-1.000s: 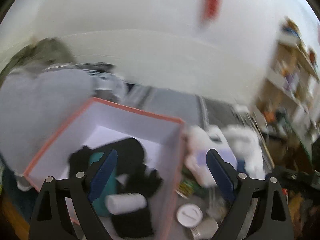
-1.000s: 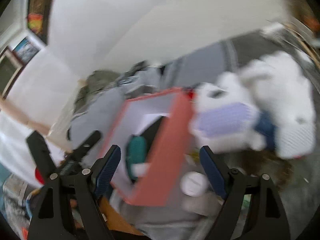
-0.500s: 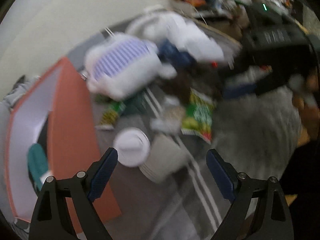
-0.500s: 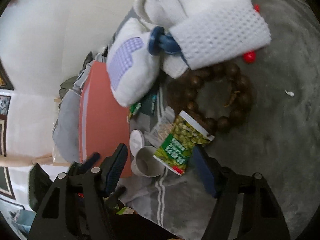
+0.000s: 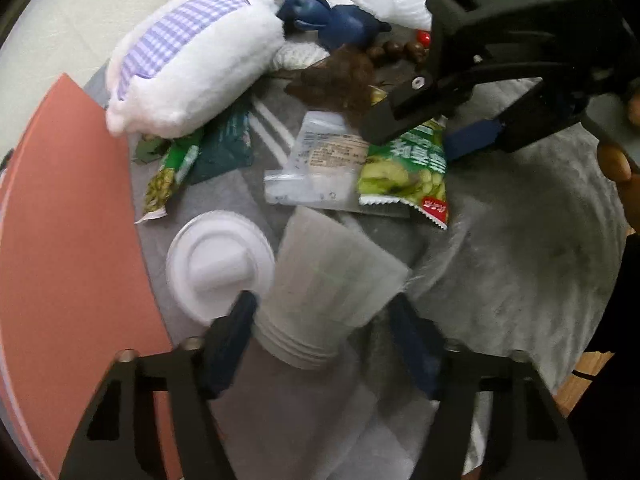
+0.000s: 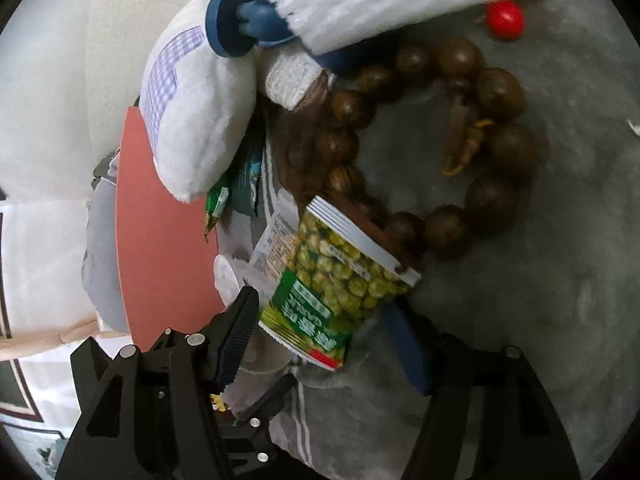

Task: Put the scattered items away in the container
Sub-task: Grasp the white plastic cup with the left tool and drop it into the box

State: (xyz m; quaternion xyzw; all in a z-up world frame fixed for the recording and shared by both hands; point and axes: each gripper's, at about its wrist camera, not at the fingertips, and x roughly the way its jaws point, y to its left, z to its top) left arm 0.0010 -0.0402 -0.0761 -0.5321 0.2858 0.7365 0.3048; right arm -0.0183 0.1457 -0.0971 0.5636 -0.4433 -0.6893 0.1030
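left wrist: steep down, close | right wrist: oblique | shared: green snack packet (image 5: 404, 168)

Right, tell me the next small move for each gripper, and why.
Probably close both a little further. The left gripper straddles the stack of paper cups; the right gripper straddles the green pea packet. Both have just been closing, yet neither's pads clearly press on its item.

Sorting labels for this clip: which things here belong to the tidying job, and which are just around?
Job:
paper cup
white lid
green pea packet
clear packet
bead bracelet
plush toy
red box

Just around:
grey blanket
white wall
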